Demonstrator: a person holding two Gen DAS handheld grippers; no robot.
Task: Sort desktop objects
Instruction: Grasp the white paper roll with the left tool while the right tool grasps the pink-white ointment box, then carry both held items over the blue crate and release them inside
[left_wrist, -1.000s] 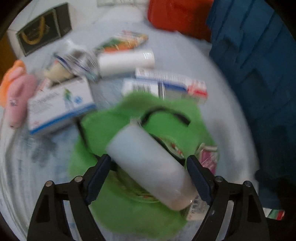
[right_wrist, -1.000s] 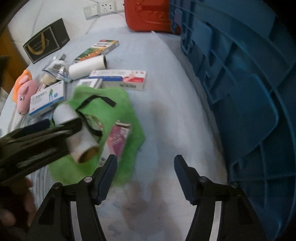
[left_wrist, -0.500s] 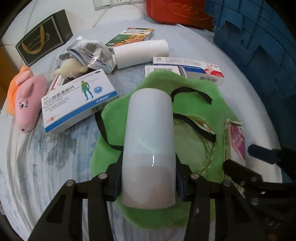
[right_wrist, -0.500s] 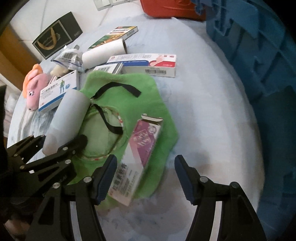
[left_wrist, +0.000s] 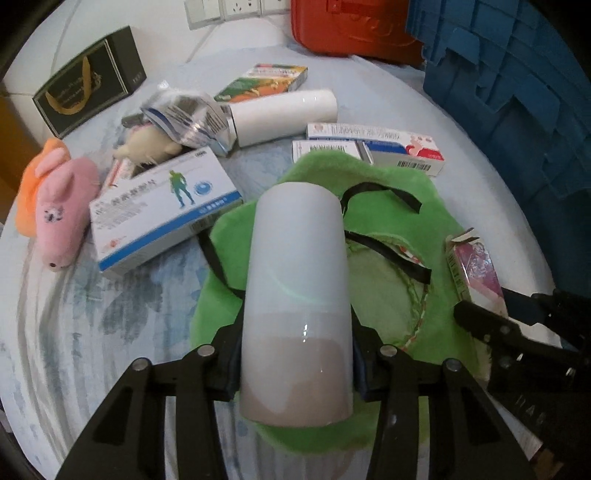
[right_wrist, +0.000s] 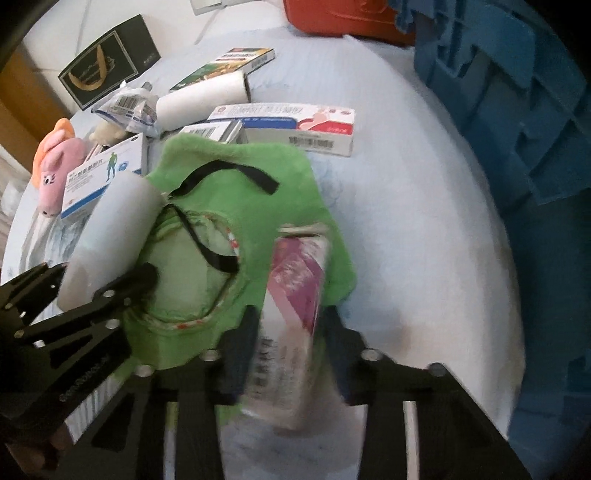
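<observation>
Covering the table (left_wrist: 74, 332) is a pale blue patterned cloth, with wall sockets (left_wrist: 236, 9) behind. The left gripper (left_wrist: 295, 362) clamps a white cylinder (left_wrist: 299, 266) over the green fabric (right_wrist: 258, 184); the right gripper (right_wrist: 288, 332) has just closed on a pink box (right_wrist: 295, 288) beside the blue crate (right_wrist: 517, 147).

boxes (left_wrist: 162, 210) crowd left, blue crate (right_wrist: 517, 129) right
</observation>
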